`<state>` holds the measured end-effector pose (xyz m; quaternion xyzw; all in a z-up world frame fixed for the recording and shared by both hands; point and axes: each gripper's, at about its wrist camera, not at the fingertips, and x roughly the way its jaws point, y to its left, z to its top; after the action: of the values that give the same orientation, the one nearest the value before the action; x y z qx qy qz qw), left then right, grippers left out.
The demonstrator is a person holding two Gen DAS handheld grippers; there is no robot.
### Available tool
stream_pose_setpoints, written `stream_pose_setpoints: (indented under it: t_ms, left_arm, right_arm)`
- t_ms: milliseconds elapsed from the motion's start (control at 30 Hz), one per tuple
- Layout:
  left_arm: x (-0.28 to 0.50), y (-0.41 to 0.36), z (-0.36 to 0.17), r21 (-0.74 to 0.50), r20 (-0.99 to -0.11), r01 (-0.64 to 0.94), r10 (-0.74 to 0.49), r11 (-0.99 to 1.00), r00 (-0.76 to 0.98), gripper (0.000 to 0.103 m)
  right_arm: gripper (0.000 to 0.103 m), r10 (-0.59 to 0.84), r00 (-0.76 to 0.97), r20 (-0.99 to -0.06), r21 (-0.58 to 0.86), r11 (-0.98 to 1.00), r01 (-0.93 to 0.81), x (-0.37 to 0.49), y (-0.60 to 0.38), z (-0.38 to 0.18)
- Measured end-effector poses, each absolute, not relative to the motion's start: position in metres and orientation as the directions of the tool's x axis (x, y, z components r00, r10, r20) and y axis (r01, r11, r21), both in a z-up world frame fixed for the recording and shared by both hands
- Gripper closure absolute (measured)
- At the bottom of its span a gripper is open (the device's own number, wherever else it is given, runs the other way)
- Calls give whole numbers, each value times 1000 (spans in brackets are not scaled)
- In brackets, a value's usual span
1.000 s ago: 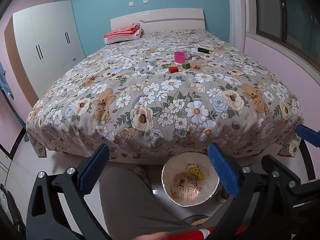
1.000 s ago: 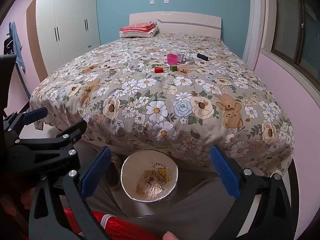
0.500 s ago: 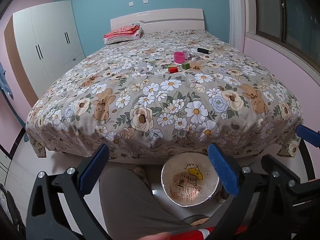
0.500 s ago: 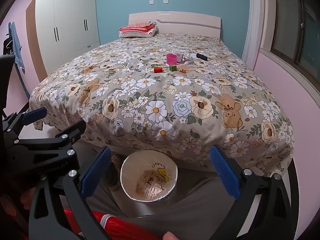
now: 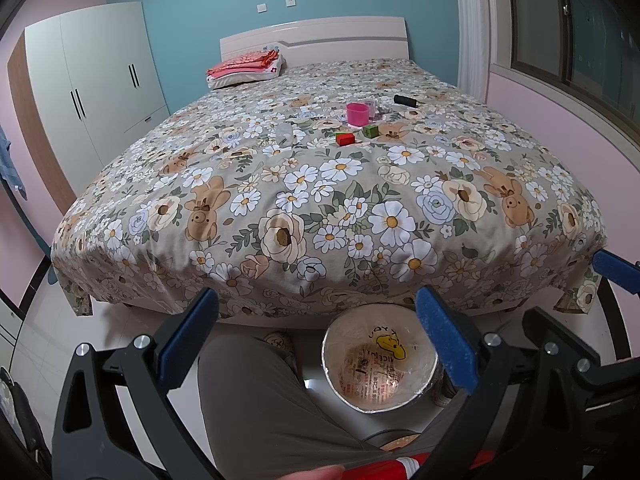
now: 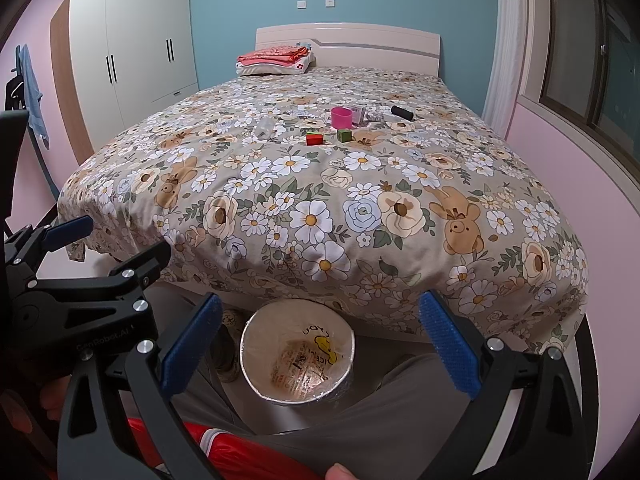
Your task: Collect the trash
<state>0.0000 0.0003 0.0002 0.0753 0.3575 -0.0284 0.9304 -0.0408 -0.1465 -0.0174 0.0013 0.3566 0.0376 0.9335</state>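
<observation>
A white bin (image 5: 378, 364) lined with a printed plastic bag stands on the floor at the foot of the bed, also in the right wrist view (image 6: 298, 356). Far up the floral bed (image 5: 320, 184) lie a pink cup (image 5: 357, 113), a red block (image 5: 345, 139), a green block (image 5: 370, 131), a black cylinder (image 5: 405, 101), a clear plastic piece (image 5: 285, 133) and a small wrapper (image 6: 358, 112). My left gripper (image 5: 320, 340) is open and empty above the bin. My right gripper (image 6: 320, 340) is open and empty too. Both are well short of the items.
The person's grey-trousered legs (image 5: 260, 408) flank the bin. A white wardrobe (image 5: 92, 92) stands at the left wall. Folded red clothes on a pillow (image 5: 246, 66) lie by the headboard. A pink wall with a window (image 5: 580, 40) runs along the right.
</observation>
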Motion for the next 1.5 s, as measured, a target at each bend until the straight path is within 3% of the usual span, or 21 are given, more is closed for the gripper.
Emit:
stream_pose_setpoints:
  t_ms: [1500]
  left_arm:
    - [-4,-9,6,120,-670,142,-25,983,742,7]
  right_arm:
    - [3,128,737,-664,109,991,-74,-46,-150,-13]
